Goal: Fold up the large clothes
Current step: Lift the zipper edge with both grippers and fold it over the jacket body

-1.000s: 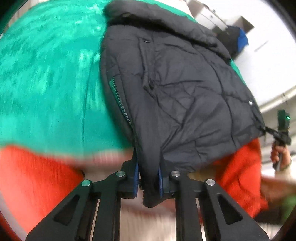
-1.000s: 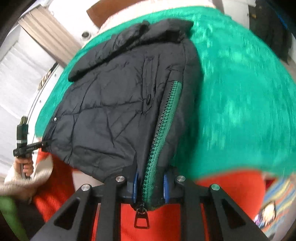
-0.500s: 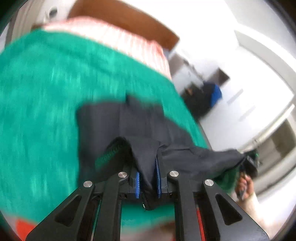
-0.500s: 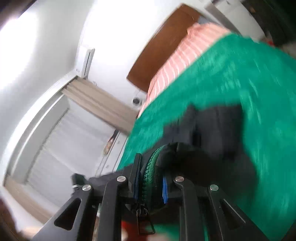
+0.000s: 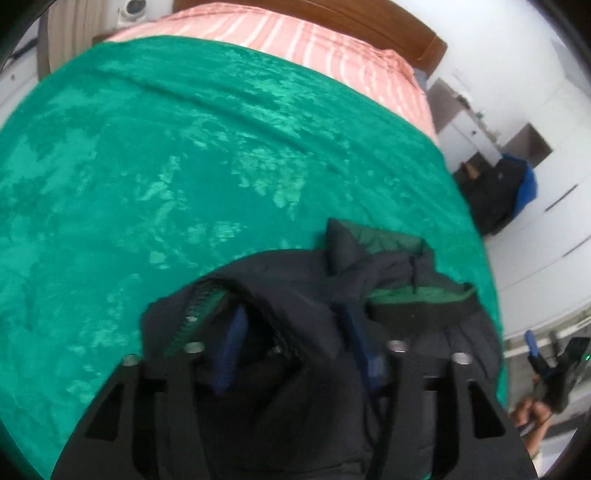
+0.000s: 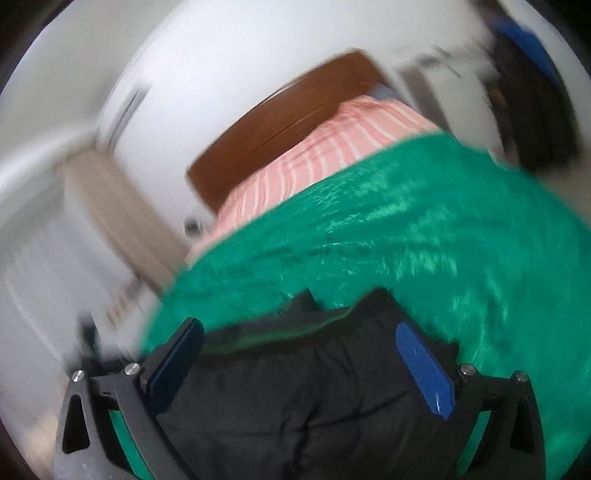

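Note:
A black puffer jacket (image 5: 295, 288) with green lining and a green zipper lies bunched on the green blanket (image 5: 166, 155) of a bed. My left gripper (image 5: 295, 354) stands open over it, and loose jacket fabric drapes between its blue-padded fingers (image 5: 229, 354). In the right wrist view the jacket (image 6: 303, 387) fills the bottom. My right gripper (image 6: 299, 354) is wide open above it, holding nothing, its blue pads (image 6: 424, 369) spread apart. This view is blurred by motion.
A pink striped sheet (image 5: 295, 33) and a brown headboard (image 5: 369, 18) lie at the bed's far end. White cabinets and a dark bag (image 5: 495, 192) stand right of the bed. The right gripper shows at the lower right (image 5: 561, 365).
Both grippers carried the jacket's bottom edge up and over toward the collar, then opened and let go. The jacket now lies folded and bunched on the blanket.

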Demonstrator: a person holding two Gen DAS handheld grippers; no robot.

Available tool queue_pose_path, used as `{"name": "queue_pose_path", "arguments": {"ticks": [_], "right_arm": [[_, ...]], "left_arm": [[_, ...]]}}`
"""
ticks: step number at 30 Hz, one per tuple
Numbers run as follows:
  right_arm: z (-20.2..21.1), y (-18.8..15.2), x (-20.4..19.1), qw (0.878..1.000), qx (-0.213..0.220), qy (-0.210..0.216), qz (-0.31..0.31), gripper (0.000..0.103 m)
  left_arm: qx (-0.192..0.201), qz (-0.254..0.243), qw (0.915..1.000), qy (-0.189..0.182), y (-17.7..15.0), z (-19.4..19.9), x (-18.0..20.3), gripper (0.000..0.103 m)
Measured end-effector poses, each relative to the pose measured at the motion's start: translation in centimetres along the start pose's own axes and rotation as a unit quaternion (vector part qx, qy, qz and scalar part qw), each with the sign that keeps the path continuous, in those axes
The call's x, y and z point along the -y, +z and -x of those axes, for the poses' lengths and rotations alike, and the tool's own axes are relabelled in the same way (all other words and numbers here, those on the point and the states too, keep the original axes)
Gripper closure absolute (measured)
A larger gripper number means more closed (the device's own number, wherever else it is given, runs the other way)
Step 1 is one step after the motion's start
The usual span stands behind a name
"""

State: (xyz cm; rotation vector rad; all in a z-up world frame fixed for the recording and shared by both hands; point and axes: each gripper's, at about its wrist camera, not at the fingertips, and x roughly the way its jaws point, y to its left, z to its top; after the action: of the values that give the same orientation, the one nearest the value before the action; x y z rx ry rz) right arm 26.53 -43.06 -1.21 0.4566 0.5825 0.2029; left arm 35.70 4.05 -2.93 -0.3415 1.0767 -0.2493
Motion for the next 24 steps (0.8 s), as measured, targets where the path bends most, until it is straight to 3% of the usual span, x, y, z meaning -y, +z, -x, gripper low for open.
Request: {"name": "queue_pose_path", "arguments": {"ticks": [2,4,5,6,8,11,14,17,20,22,24], "right_arm": [[-1.2,-1.0,-2.6,0.997,-0.022,-0.002,0.071,0.0],[-4.2,-2.2,-4.6,0.991,-0.056,0.009,0.119,0.0],[-6.6,-3.3,-5.4,0.987,-0.084,-0.006,0.139,0.0],[-9.2,-4.4,-5.2,0.982,-0.118,-0.038,0.145,0.0],[-13.9,-6.8,-3.8,0.966,-0.185,-0.115,0.139,0.0],[-15.5,-7.0,-3.5,0.966,-0.16,-0.145,0.14,0.0],[-15.4,-6.3,-4.1,0.965,-0.16,-0.155,0.141,0.001],[-12.3,-4.9,-6.3,0.975,-0.121,-0.107,0.154,0.001],[-11.7,-4.2,-6.8,0.976,-0.116,-0.087,0.165,0.001],[-12.8,-4.5,-5.9,0.971,-0.127,-0.104,0.175,0.001],[-15.1,-5.4,-2.9,0.971,-0.145,-0.12,0.15,0.0]], "left_arm": [[0.003,-0.024,0.9997,0.005,0.7,0.0,1.6,0.028],[0.033,-0.053,0.9981,0.002,1.8,1.7,3.1,0.024],[0.052,-0.049,0.9975,-0.001,2.3,2.5,3.1,0.019],[0.081,-0.027,0.9963,-0.006,2.8,4.0,2.6,0.007],[0.113,0.004,0.9934,-0.018,3.0,5.0,1.3,0.002],[0.091,-0.007,0.9954,-0.03,1.4,4.1,0.8,0.003],[0.076,-0.095,0.9926,0.002,-2.1,1.5,3.2,0.003],[0.097,-0.163,0.9816,0.023,-3.9,-0.6,6.3,0.003],[0.115,-0.171,0.9778,0.036,-3.6,-2.9,7.5,0.003],[0.124,-0.161,0.9738,0.102,-2.6,-5.8,6.4,0.003],[0.104,-0.116,0.9788,0.133,-2.1,-8.0,3.6,0.003]]}}
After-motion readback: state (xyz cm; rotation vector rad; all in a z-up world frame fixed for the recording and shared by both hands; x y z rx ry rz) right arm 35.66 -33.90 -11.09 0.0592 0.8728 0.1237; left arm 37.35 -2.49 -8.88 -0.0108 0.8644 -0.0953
